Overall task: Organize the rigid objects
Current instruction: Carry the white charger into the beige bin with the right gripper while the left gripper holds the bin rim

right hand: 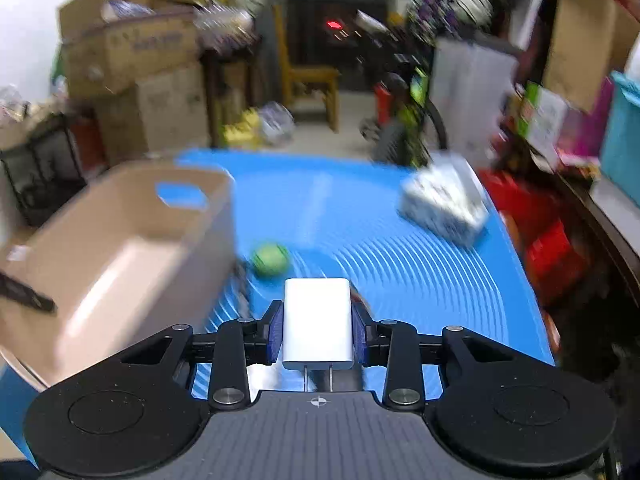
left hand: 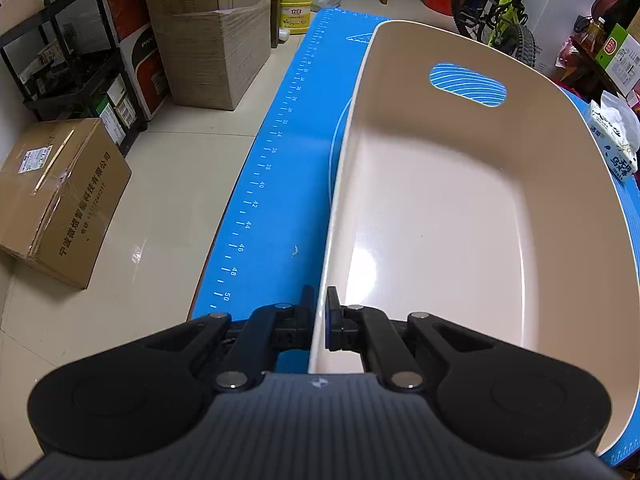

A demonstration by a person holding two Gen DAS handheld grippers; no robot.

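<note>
Holding a white charger (right hand: 318, 322) clear of the bench, the right gripper (right hand: 318, 328) pinches it across its short width, blue fingers (right hand: 275, 332) pressed on both flat sides. Long axis of the charger runs forward along the fingers, with the two metal prongs pointing back toward the camera. Right wrist view is motion-blurred, so fine detail is soft.

Landmark: the beige bin (right hand: 120, 248). Charger sits to the right of the bin, beyond its near right corner, above the blue mat (right hand: 400, 280). Coming move is judged to be a leftward carry over the bin's right wall, then a drop inside. Right hand is the one that matters here; it is already beside the bin.

Left gripper (left hand: 318, 320) is clamped on the bin's (left hand: 440, 208) near rim, fingers (left hand: 332, 312) pressed together with only the thin wall between them, one inside the bin, one outside. Looks like a steadying hold. Bin interior shows nothing in it.

Other things relative to the bin: green ball (right hand: 271, 259) just off its right wall, on the mat; tissue pack (right hand: 444, 204) well to the right and farther back. Both are out of the carry path.

Risk: the charger clipping the bin wall if it is carried too low.
</note>
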